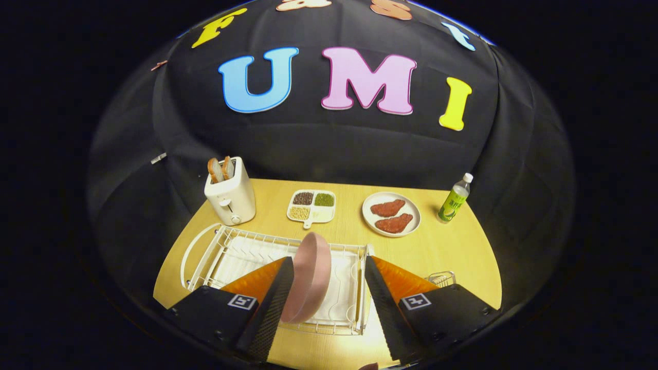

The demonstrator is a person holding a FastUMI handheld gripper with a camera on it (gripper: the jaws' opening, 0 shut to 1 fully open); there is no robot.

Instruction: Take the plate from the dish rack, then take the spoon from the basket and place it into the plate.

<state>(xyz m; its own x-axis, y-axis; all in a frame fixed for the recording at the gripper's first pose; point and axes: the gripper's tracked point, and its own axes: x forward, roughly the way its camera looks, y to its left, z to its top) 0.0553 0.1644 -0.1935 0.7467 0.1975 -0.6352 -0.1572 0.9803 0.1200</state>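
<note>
Wooden table (452, 246) carries everything; its near edge is cut off behind the gripper body. White wire dish rack (231, 252) is the landmark, sitting on the table's near left part. Gripper (329, 267) hovers over the rack, fingers spread wide, gripping nothing. Pink plate (311, 277) stands on edge in the rack, between the fingers, close against the left one; contact unclear, and its lower rim is hidden behind that finger. Beyond the rack: white toaster (230, 198) with two bread slices, then a divided tray (312, 206) of grains, then a white plate with two meat pieces (391, 214), then a green bottle (454, 199) farthest right. Right of the rack, a wire basket (442, 279) peeks past the right finger, mostly hidden; spoon not discernible.
</note>
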